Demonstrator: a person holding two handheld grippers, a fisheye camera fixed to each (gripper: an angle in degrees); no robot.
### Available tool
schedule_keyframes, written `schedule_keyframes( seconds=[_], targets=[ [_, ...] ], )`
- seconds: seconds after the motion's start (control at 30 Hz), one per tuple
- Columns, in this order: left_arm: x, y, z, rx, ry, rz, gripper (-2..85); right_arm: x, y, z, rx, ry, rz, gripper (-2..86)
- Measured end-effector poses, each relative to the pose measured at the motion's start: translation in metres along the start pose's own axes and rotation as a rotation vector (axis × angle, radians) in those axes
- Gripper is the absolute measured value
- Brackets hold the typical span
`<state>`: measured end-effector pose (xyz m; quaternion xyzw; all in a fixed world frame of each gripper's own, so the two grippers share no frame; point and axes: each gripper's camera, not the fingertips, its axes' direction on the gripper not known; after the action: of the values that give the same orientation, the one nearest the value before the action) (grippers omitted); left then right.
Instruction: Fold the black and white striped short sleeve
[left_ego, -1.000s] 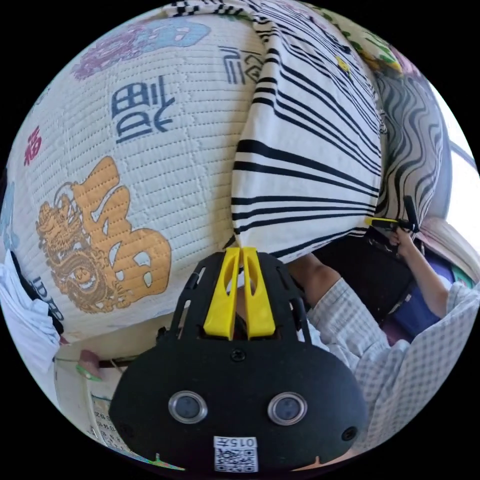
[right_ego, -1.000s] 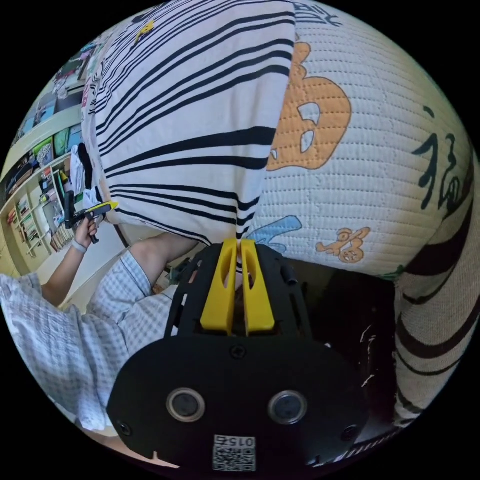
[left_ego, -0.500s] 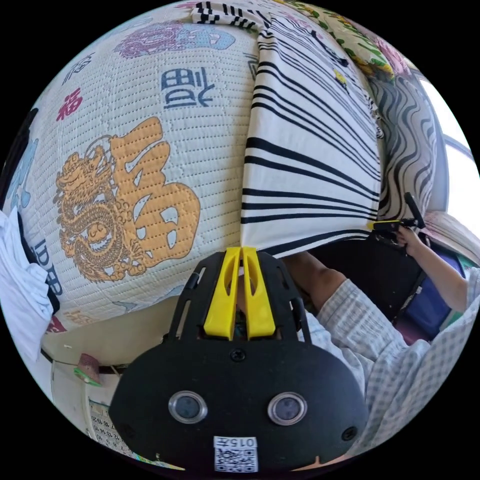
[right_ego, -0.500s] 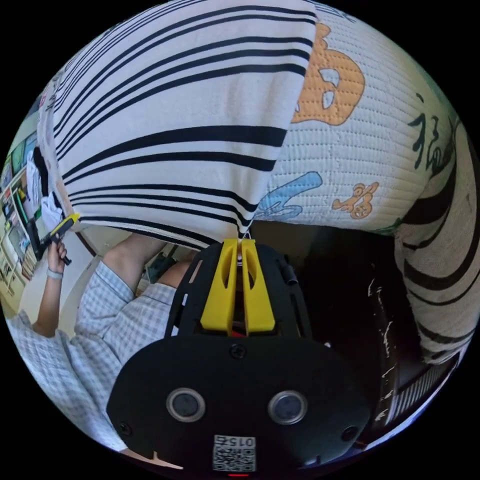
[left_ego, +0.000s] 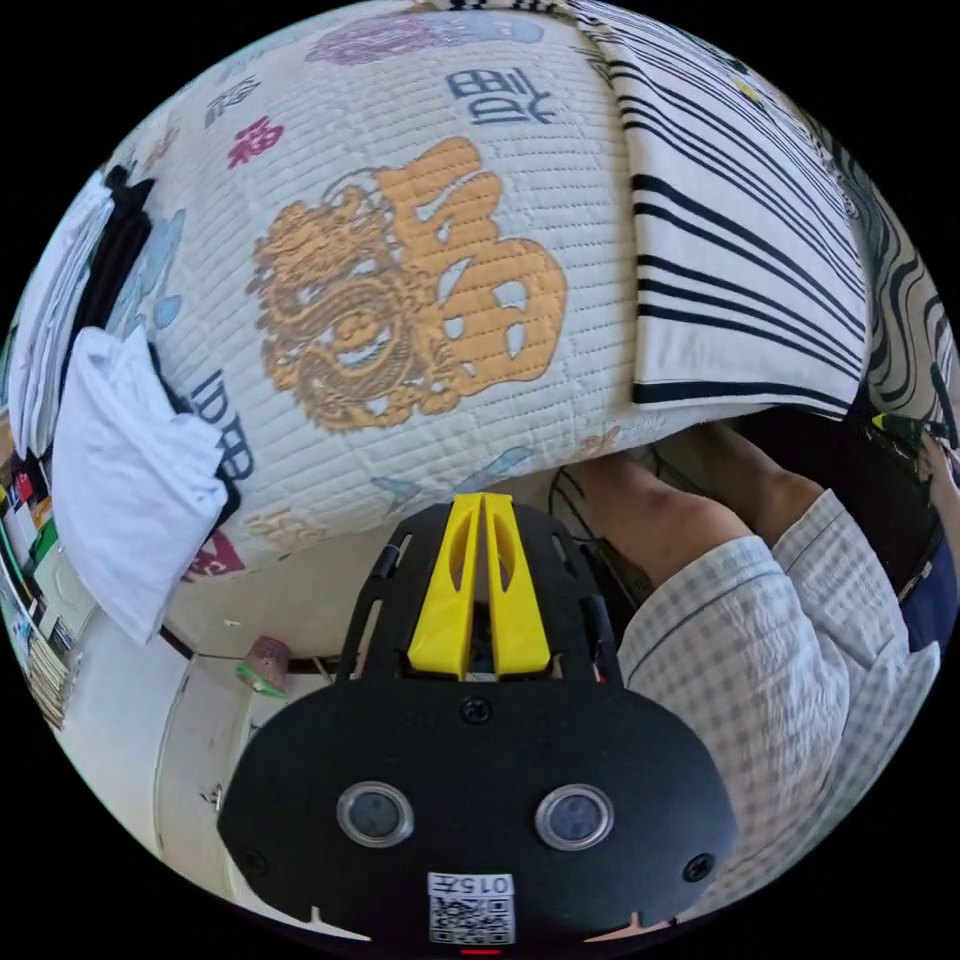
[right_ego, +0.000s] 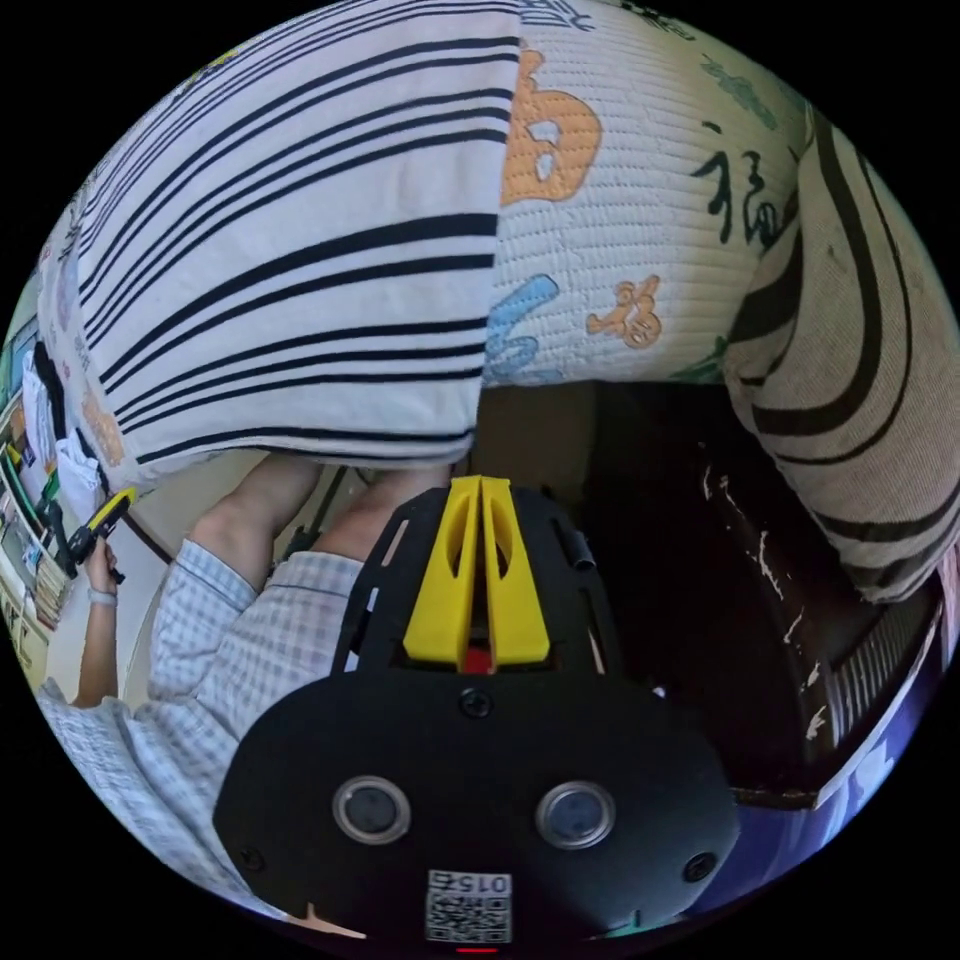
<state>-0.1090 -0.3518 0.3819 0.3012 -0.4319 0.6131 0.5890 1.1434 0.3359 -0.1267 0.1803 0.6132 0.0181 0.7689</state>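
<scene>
The black and white striped short sleeve (left_ego: 745, 270) lies flat on the quilted bed cover (left_ego: 400, 290), its hem at the bed's near edge. My left gripper (left_ego: 483, 497) is shut on nothing and sits off the shirt's corner, over the cover's edge. In the right gripper view the shirt (right_ego: 290, 270) spreads across the upper left, its hem hanging just past the bed edge. My right gripper (right_ego: 481, 481) is shut with nothing between its jaws, just below the hem's near corner. The left gripper (right_ego: 100, 515) shows small at the far left, in a hand.
A white garment (left_ego: 130, 480) and dark clothes hang over the bed's left edge. A wavy-striped blanket (right_ego: 860, 400) lies beside the shirt. The person's knees and checked sleeves (left_ego: 760, 640) are below the bed edge. Dark furniture (right_ego: 700, 580) stands by the bed.
Both grippers have let go of the shirt's hem corners and drawn back; the hem now rests on the bed edge. The left gripper view has swung away to the left.
</scene>
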Motion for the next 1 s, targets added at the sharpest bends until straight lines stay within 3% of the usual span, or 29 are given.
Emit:
schedule_keyframes(
  seconds=[0.17,0.27,0.33,0.47,0.57,0.63,0.7,1.0],
  targets=[
    [0.015,-0.009,-0.054,0.237,0.085,-0.005,-0.7,0.001,0.026,0.014,0.119,-0.016,0.035,-0.9],
    [0.057,-0.024,-0.107,0.504,0.135,0.036,-0.6,-0.01,0.046,-0.002,0.363,0.042,0.039,-1.0],
    [0.105,-0.028,-0.159,0.804,0.107,0.072,-0.8,-0.027,0.068,-0.03,0.663,0.208,0.073,-1.0],
    [0.188,-0.057,-0.217,1.083,0.002,0.128,-0.7,-0.047,0.073,-0.056,0.903,0.403,0.083,-0.9],
    [0.251,-0.127,-0.229,1.099,0.103,0.228,-0.7,-0.037,0.064,-0.065,0.995,0.3,0.018,-0.6],
    [0.305,-0.209,-0.227,0.943,0.382,0.47,-0.5,-0.014,0.05,-0.069,1.012,0.16,0.017,0.7],
    [0.352,-0.268,-0.228,0.856,0.494,0.553,-0.2,0.006,0.038,-0.07,0.995,0.084,0.016,2.4],
    [0.603,-0.512,-0.235,0.693,0.284,0.766,3.0,0.085,-0.029,-0.083,0.947,0.023,0.035,7.6]
  ],
)
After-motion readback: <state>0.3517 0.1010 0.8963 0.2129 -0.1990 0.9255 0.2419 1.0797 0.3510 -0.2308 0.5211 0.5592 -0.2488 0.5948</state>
